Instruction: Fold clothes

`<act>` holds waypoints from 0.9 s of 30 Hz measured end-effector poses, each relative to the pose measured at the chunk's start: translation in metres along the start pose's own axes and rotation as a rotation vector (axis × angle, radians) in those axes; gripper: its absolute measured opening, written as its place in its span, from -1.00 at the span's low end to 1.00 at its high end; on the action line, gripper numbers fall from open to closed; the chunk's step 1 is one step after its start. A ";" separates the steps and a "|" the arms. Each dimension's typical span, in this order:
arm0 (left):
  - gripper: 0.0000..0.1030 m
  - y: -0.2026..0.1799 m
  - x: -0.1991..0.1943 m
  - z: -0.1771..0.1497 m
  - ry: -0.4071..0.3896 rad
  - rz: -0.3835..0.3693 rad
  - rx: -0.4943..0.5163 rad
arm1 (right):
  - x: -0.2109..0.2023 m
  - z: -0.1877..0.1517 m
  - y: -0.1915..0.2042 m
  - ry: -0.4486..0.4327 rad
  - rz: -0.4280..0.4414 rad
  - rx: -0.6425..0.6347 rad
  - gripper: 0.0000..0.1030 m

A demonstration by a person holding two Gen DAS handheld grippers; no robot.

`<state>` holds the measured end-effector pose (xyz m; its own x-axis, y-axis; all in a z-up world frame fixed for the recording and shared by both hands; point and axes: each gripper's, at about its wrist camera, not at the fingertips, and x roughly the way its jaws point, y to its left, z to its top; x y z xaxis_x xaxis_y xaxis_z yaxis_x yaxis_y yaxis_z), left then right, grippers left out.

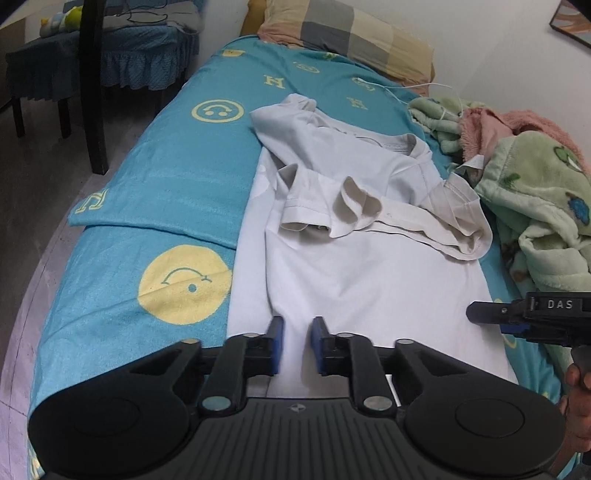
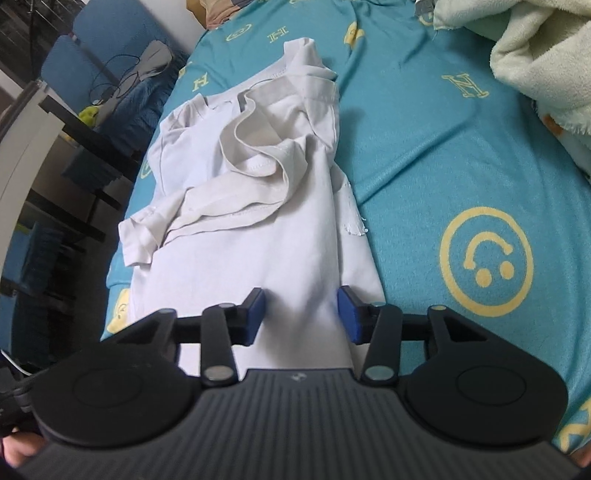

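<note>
A white T-shirt (image 1: 354, 266) lies lengthwise on the bed with its sleeves and upper part folded in and rumpled on top; its smooth lower half reaches toward me. My left gripper (image 1: 297, 343) is open, its blue pads (image 1: 277, 347) a small gap apart over the shirt's near-left hem. In the right wrist view the same T-shirt (image 2: 258, 229) fills the middle. My right gripper (image 2: 301, 314) is open wide, straddling the shirt's near-right hem with cloth between the pads (image 2: 349, 314). The right gripper (image 1: 480, 314) also shows from the side at the shirt's right edge.
The bed carries a teal cover (image 1: 177, 184) with yellow smiley faces. A heap of green and pink blankets (image 1: 532, 184) lies right of the shirt, a checked pillow (image 1: 347, 33) at the head. A dark chair with a blue frilled cover (image 1: 110, 62) stands left.
</note>
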<state>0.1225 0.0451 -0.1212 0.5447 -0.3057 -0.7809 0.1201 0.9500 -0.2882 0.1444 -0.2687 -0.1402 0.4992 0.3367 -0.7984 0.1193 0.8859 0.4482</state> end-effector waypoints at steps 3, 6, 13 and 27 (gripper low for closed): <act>-0.96 0.002 -0.008 0.003 -0.020 -0.008 -0.016 | 0.000 -0.001 0.003 0.001 0.004 -0.020 -0.60; -0.97 0.004 -0.017 0.006 -0.040 -0.017 -0.033 | -0.004 -0.003 0.009 -0.014 -0.019 -0.064 -0.74; -0.97 0.004 -0.012 0.005 -0.028 0.013 -0.026 | -0.012 -0.006 0.015 -0.062 -0.149 -0.156 -0.87; 0.49 -0.020 -0.062 -0.020 -0.062 0.018 -0.074 | -0.067 -0.025 0.036 -0.259 -0.086 -0.157 -0.83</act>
<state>0.0700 0.0432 -0.0782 0.5967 -0.2820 -0.7512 0.0496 0.9474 -0.3163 0.0932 -0.2515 -0.0805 0.6973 0.1839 -0.6928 0.0466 0.9528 0.2999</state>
